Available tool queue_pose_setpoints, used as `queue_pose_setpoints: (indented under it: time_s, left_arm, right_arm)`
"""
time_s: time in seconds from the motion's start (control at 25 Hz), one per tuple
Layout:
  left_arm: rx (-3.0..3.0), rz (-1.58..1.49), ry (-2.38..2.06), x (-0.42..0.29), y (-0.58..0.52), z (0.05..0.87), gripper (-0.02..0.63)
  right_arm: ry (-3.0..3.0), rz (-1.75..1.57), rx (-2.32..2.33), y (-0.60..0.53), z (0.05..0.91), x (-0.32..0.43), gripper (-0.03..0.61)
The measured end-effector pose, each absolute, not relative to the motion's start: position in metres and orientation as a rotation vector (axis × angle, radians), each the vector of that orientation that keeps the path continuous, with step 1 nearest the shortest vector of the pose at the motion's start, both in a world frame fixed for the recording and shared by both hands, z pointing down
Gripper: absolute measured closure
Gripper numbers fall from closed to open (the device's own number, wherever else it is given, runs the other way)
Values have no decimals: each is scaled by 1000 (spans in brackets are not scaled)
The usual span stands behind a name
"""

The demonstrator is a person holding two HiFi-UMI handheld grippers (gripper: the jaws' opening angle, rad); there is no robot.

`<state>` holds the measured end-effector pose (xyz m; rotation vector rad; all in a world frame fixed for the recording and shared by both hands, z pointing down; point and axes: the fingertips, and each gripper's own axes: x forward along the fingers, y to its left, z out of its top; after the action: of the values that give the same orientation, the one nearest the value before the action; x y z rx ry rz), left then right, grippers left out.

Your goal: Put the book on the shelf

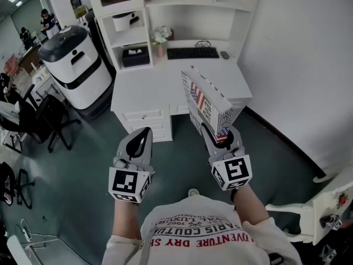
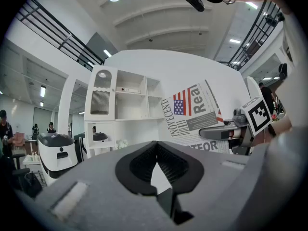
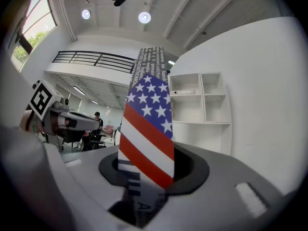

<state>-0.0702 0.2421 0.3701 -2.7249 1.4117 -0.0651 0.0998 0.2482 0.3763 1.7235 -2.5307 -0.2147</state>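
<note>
The book [image 1: 207,106], a thick volume with newspaper print and a stars-and-stripes cover, stands on end in the air in front of the white desk [image 1: 160,87]. My right gripper [image 1: 220,134] is shut on its lower end. In the right gripper view the flag cover [image 3: 147,129] rises from between the jaws. My left gripper [image 1: 144,132] hangs level to the left of it, shut and empty. The left gripper view shows the book [image 2: 197,112] and the right gripper [image 2: 219,131] off to its right. The white shelf unit [image 1: 182,4] sits on top of the desk, with open compartments [image 3: 199,100].
On the desk lie a black keyboard [image 1: 193,53], a vase of flowers [image 1: 160,37] and a black box [image 1: 135,57]. A white and black bin-shaped machine [image 1: 77,65] stands left of the desk, office chairs [image 1: 44,120] further left, a white chair [image 1: 314,208] at right.
</note>
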Motion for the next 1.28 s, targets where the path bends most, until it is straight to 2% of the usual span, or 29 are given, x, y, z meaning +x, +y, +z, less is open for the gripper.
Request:
queue_pose_setpoints:
  time_s: [0.8,1.28]
  left_arm:
    - [-2762,-84,1420,-111,255,391,610]
    - [-2666,-116,1559,-99,144,401,609]
  right_arm:
    - [-2513,-104,1767,251,395,71,420]
    - [-2610,-101,1636,122,411,84,420]
